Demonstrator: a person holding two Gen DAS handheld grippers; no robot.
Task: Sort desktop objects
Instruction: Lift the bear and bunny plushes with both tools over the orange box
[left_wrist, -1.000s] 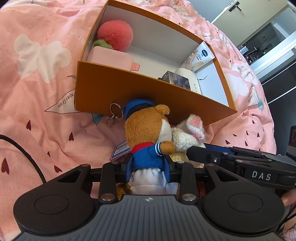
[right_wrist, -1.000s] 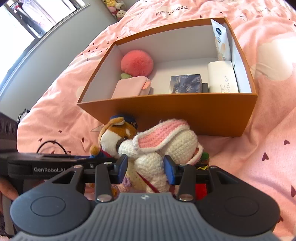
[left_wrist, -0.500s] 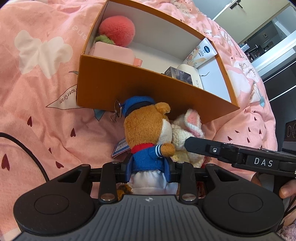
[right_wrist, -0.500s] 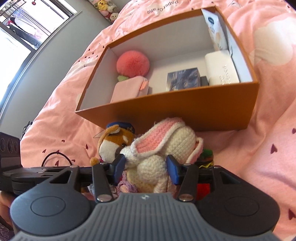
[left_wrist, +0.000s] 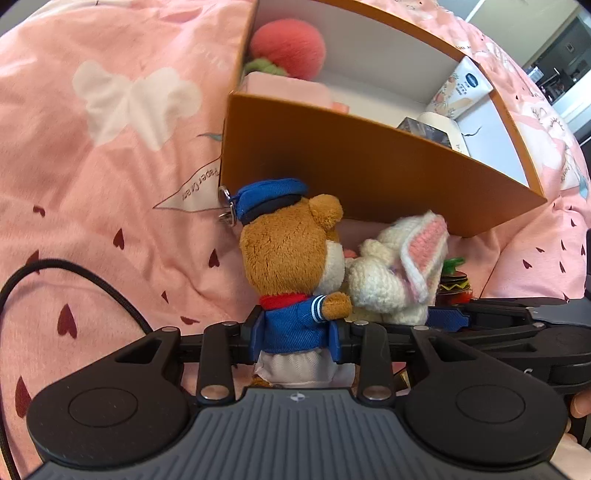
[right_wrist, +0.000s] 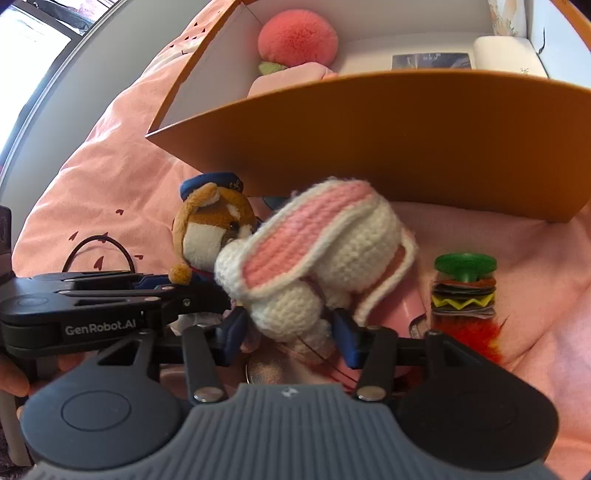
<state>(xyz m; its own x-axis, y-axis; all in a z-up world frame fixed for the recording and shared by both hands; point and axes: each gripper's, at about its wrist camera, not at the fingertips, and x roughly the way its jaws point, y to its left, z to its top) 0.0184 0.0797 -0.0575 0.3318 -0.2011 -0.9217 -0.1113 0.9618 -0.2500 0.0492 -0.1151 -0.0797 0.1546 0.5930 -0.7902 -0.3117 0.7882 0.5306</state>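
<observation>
Holding two plush toys at once, the grippers sit side by side just short of the orange box, and the step in hand appears to be the carry toward the box.

Left wrist view: the left gripper (left_wrist: 295, 341) has its jaws closed on the blue-jacketed body of the bear plush (left_wrist: 291, 266). The bear stands upright between the jaws, cap uppermost, facing the crochet rabbit (left_wrist: 399, 273) and touching it. The orange box (left_wrist: 369, 166) stands on the pink bedspread (left_wrist: 110, 166) directly ahead, its near wall rising above both toys. Inside it, a pink pom-pom (left_wrist: 288, 44), a pink case (left_wrist: 288, 90) and a cream tube (left_wrist: 461, 88) are visible. A burger toy (left_wrist: 454, 280) lies beside the rabbit.

Right wrist view: the right gripper (right_wrist: 288, 332) has its jaws closed on the lower body of the crochet rabbit (right_wrist: 314, 258), which tilts with one pink-lined ear folded across the front. The bear plush (right_wrist: 214, 229) is just beside it on the left. The burger toy (right_wrist: 463, 291) rests on the bedspread to the right, ungrasped, apart from the box.

Next move, as judged: lift both toys above the near wall, advance over the open interior, and open the jaws over free floor space between the pink case and the items on the right. The burger toy remains to be sorted.
</observation>
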